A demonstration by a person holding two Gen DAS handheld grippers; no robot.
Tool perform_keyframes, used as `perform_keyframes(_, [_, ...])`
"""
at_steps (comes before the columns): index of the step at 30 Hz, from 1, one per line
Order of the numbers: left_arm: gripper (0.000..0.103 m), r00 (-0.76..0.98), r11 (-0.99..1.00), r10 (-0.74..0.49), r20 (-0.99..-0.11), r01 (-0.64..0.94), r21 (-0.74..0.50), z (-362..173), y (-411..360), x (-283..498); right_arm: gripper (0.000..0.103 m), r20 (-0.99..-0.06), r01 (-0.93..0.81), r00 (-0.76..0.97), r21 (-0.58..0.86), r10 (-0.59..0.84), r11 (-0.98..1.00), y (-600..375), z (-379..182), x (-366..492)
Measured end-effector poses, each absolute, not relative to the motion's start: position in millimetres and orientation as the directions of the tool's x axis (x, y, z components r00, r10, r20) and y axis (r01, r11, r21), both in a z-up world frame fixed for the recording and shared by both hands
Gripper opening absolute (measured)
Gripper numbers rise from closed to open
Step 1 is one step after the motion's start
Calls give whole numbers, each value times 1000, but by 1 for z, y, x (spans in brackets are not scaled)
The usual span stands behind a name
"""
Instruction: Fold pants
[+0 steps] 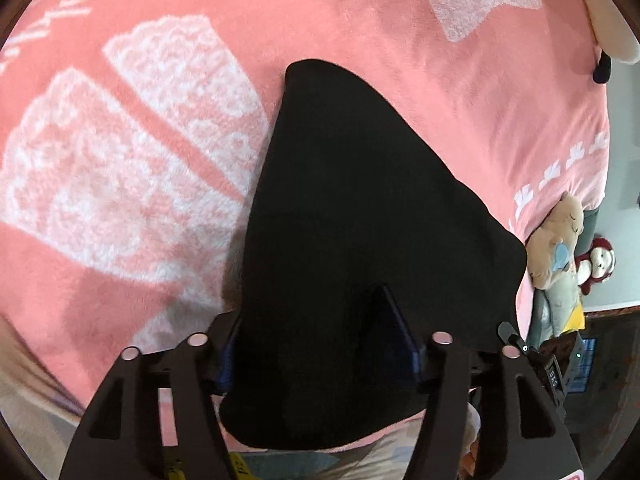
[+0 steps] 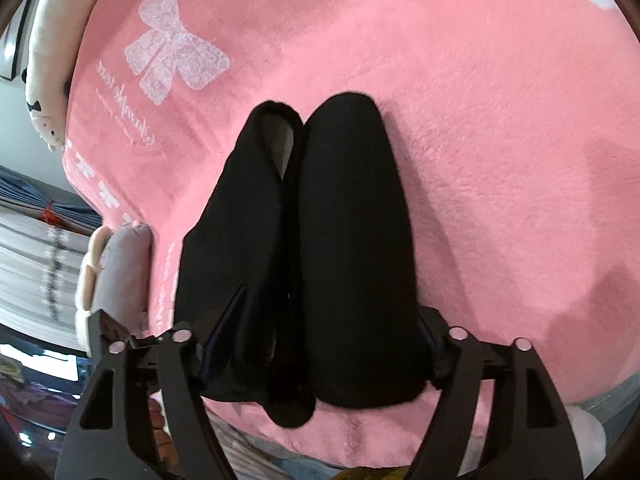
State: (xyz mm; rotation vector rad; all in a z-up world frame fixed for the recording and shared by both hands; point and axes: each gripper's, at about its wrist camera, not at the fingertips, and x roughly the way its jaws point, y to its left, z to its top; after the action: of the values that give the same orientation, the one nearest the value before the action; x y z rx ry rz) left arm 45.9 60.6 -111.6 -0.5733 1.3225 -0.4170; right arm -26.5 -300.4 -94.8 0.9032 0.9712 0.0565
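Soft black fleece pants lie on the fluffy pink blanket. Left claw and right claw both stand spread wide, straddling the cloth, legs toward twelve o'clock.

Black pants lie flat; both legs side by side, touching.

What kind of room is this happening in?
Most likely a bedroom. The black pants lie on a pink fleece blanket spread like a bed cover, and plush toys sit along its edge.
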Motion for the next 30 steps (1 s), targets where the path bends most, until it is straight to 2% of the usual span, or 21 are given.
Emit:
perform_keyframes(1, [74, 199, 779, -608, -769, -35, -626, -116, 61, 47, 75, -685, 338, 591, 690, 427, 640, -301, -98, -25])
perform_keyframes(3, [79, 169, 737, -658, -734, -57, -674, -133, 61, 52, 75, -683, 339, 585, 696, 437, 633, -300, -103, -22])
perform_keyframes(6, [79, 160, 671, -717, -679, -106, -734, -146, 64, 58, 72, -686, 333, 590, 688, 427, 645, -299, -101, -22])
perform_keyframes(8, [67, 155, 658, -730, -665, -100, -746, -143, 62, 60, 51, -678, 319, 595, 691, 430, 648, -298, -95, -24])
perform_keyframes(10, [45, 155, 661, -734, -662, -65, -748, -131, 59, 58, 44, -669, 305, 609, 694, 427, 652, -294, -87, -26])
perform_keyframes(15, [23, 194, 661, -735, -649, -7, -750, -90, 72, 49, 42, -646, 265, 639, 695, 418, 669, -280, -58, -36])
perform_keyframes(20, [22, 195, 672, -726, -659, -4, -741, -75, 82, 33, 42, -667, 271, 614, 681, 423, 680, -266, -58, -53])
perform_keyframes(30, [22, 161, 705, -695, -701, -39, -708, -111, 88, 15, 46, -675, 300, 591, 693, 442, 656, -266, -88, -65])
